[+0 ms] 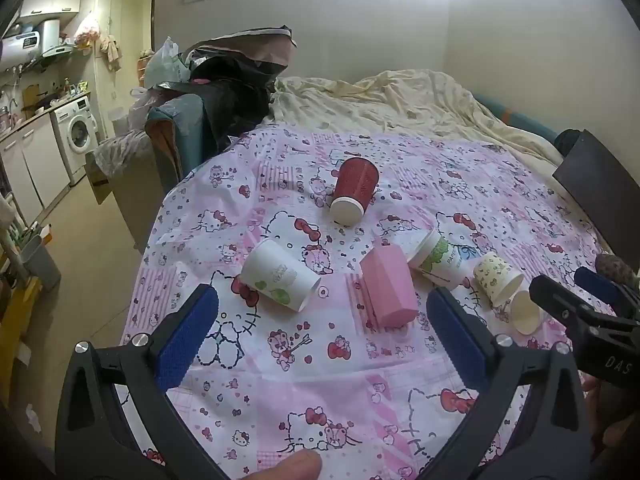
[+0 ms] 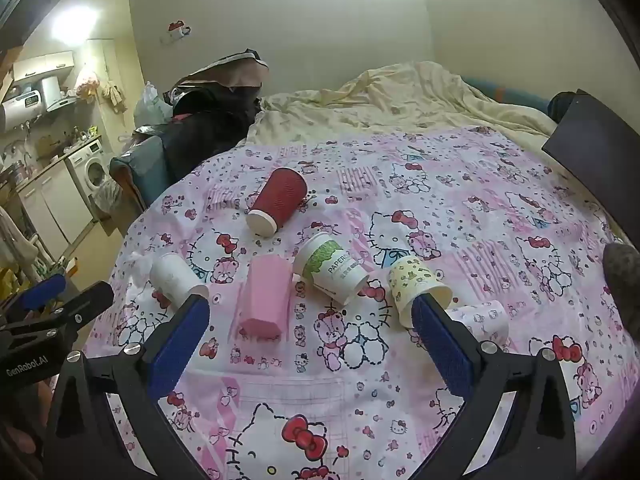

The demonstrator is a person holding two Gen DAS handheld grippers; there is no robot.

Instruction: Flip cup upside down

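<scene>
Cups: six lie sideways ahead of your jaws, none flipped yet, e.g. the red ribbed paper cup (image 1: 354, 191) and pink faceted plastic cup (image 2: 266, 298). Left gripper (image 1: 322, 334) and right gripper (image 2: 310, 338) both gape, empty.

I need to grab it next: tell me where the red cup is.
The red cup lies on its side farthest back on the Hello Kitty cloth, behind the pink cup and the green-printed paper cup, left of centre in the right wrist view.

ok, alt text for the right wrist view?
Six cups lie tipped on a pink cartoon-print cloth between the open right gripper fingers: red cup farthest, pink cup centre. The left gripper shows at left.
</scene>
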